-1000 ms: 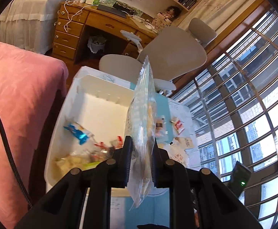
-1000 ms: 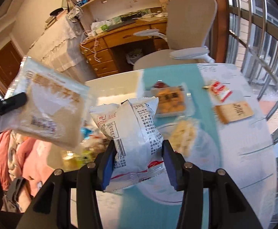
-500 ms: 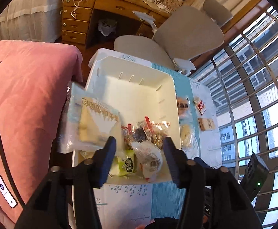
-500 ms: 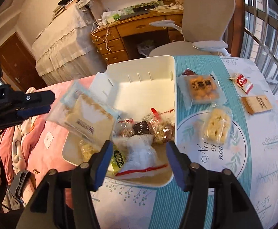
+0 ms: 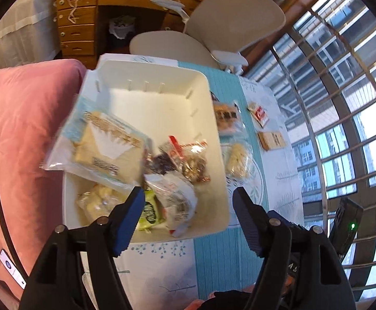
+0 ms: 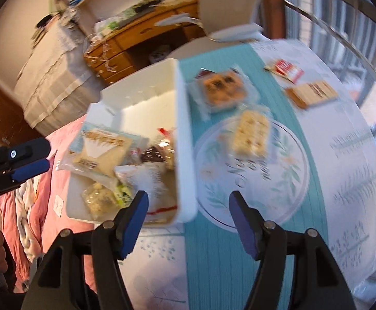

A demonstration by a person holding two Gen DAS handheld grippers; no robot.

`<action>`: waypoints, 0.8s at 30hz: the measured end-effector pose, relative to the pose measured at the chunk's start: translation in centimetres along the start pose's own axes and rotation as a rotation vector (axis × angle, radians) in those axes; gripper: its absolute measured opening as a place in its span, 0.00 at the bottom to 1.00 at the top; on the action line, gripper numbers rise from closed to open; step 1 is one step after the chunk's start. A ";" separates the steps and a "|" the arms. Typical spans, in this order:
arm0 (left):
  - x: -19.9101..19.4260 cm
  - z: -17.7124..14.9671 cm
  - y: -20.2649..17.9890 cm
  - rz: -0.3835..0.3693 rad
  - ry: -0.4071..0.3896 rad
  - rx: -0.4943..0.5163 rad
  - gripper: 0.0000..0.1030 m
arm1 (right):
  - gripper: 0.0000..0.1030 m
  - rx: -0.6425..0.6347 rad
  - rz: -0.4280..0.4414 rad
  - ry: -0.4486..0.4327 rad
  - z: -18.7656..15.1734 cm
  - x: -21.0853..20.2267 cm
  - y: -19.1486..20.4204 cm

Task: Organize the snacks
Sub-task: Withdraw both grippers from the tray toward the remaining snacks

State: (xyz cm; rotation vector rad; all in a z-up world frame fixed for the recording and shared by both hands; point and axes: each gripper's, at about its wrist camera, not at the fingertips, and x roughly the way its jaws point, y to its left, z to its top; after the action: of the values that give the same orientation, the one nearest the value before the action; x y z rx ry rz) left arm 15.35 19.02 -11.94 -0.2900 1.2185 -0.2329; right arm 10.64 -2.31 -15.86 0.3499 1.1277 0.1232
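Observation:
A white bin (image 5: pixel 162 77) (image 6: pixel 185 134) on the table holds several snack packs. A flat clear-and-blue cracker pack (image 5: pixel 102 149) (image 6: pixel 100 152) lies over its left rim. A white bag (image 5: pixel 175 199) (image 6: pixel 151 180) lies at the bin's near end. My left gripper (image 5: pixel 188 206) is open and empty above the bin's near edge; it also shows at the left of the right wrist view (image 6: pixel 30 165). My right gripper (image 6: pixel 188 206) is open and empty over the bin's right wall. Several snacks lie on the table right of the bin: a cookie pack (image 6: pixel 221 87), a pale bar pack (image 6: pixel 252 134), a red-white packet (image 6: pixel 286 69), a brown packet (image 6: pixel 314 93).
A pink blanket (image 5: pixel 20 134) lies left of the bin. A grey office chair (image 5: pixel 213 31) and a wooden desk (image 5: pixel 97 13) stand beyond the table. Window bars (image 5: pixel 342 103) run along the right. A phone (image 5: pixel 9 271) lies on the blanket.
Both grippers opened and let go: the cracker pack dropped from the left one onto the bin's left rim, the white bag from the right one into the bin. The right gripper swung right.

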 end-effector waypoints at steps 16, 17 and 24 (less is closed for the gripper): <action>6.7 0.0 -12.9 0.067 0.092 0.218 0.77 | 0.63 0.516 -0.030 0.127 2.5 -1.4 -15.9; 7.3 0.0 -13.7 0.081 0.098 0.225 0.77 | 0.63 0.556 -0.025 0.130 3.0 -1.4 -17.0; 11.4 0.5 -16.4 0.166 0.135 0.203 0.77 | 0.63 0.716 -0.045 0.145 7.3 -0.7 -22.5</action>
State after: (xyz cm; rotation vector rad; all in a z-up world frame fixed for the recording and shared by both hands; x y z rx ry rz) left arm 19.20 -0.08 -16.29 0.0037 1.3335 -0.2324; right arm 15.18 -25.15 -19.98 0.9616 1.3000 -0.3109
